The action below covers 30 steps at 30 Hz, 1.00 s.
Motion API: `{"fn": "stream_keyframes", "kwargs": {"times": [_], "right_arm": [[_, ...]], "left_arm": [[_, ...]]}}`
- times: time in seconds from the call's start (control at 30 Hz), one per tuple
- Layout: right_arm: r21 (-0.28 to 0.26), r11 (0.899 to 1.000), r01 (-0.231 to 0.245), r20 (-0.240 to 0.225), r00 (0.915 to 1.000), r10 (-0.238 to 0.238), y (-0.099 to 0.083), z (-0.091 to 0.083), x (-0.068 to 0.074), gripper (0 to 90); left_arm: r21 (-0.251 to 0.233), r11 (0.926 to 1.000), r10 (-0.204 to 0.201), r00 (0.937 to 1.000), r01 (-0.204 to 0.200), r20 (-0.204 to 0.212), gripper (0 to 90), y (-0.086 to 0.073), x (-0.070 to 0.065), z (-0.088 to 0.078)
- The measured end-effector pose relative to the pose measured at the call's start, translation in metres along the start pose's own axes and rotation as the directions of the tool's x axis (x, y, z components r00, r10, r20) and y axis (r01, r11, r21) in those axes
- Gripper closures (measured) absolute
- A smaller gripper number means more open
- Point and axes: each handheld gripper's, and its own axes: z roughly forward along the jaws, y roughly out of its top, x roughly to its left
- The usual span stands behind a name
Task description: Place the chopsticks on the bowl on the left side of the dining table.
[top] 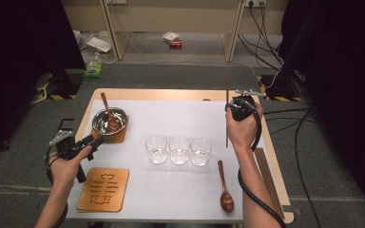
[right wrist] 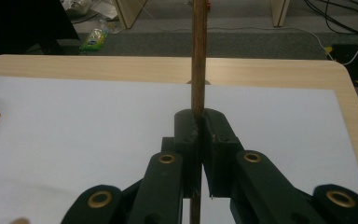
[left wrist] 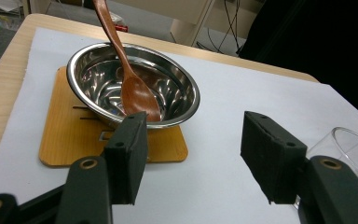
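A steel bowl (top: 110, 121) (left wrist: 135, 84) stands on a wooden coaster (top: 115, 137) (left wrist: 70, 140) at the table's left, with a wooden spoon (top: 107, 113) (left wrist: 130, 86) leaning in it. Just short of the bowl, my left gripper (top: 95, 140) (left wrist: 193, 158) is open and its jaws hold nothing. At the right, my right gripper (top: 230, 108) (right wrist: 199, 126) is shut on a thin wooden chopstick (top: 227, 126) (right wrist: 197, 56), which stands upright above the white mat (top: 171, 118). Three clear glasses (top: 179, 150) stand in a row at the middle.
A second wooden spoon (top: 225, 187) lies at the front right. A cut-out wooden coaster (top: 103, 189) lies at the front left. More chopsticks (top: 267, 173) lie along the table's right edge. Cables and black stands surround the table on the floor.
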Motion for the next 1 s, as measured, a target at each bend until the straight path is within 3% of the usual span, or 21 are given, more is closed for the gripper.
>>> {"fn": "stream_keyframes", "kwargs": {"times": [1.0], "right_arm": [[-0.021, 1.000, 0.005, -0.036, 0.9993, -0.006, 0.011, 0.011, 0.021, 85.1]], "left_arm": [[-0.003, 1.0000, -0.002, 1.0000, 0.002, 0.000, 40.9, 0.000, 0.001, 0.000]]}}
